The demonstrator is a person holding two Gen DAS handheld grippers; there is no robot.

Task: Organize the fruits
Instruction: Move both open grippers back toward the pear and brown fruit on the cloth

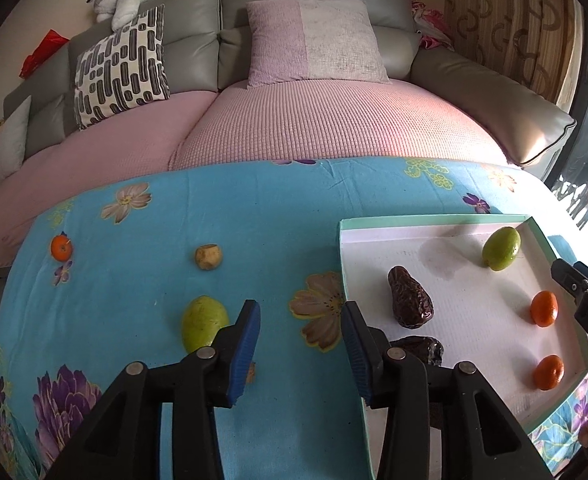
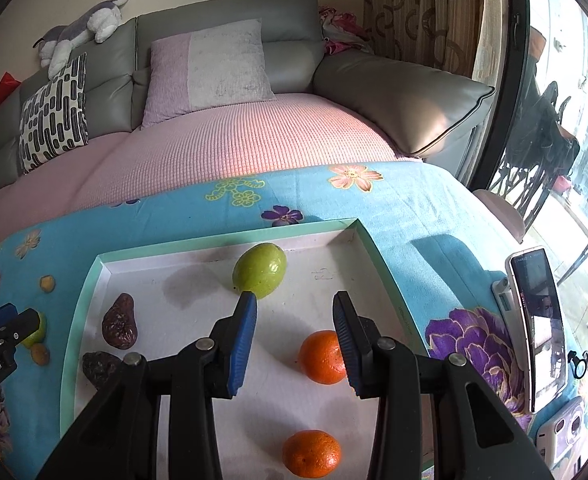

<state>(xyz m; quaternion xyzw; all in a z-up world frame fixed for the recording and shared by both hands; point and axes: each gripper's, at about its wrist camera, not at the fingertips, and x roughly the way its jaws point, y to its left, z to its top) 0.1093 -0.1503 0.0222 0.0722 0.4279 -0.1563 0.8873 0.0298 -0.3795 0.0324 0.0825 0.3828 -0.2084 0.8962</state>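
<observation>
A white tray with a mint rim (image 1: 343,264) (image 2: 230,231) lies on the blue flowered cloth. It holds a green fruit (image 1: 501,248) (image 2: 259,270), two oranges (image 1: 543,308) (image 1: 548,372) (image 2: 321,357) (image 2: 311,454) and two dark wrinkled fruits (image 1: 409,297) (image 1: 421,349) (image 2: 120,326) (image 2: 100,367). On the cloth to the left lie a yellow-green fruit (image 1: 203,322), a small brown fruit (image 1: 208,257) and a small orange (image 1: 61,247). My left gripper (image 1: 300,350) is open over the cloth by the tray's left edge. My right gripper (image 2: 294,340) is open above the tray, empty.
A grey sofa with a pink cover (image 1: 294,120) and cushions runs behind the table. A phone (image 2: 537,328) stands upright at the right, with a small camera (image 2: 561,432) below it. A small brown piece (image 1: 250,372) lies under the left finger.
</observation>
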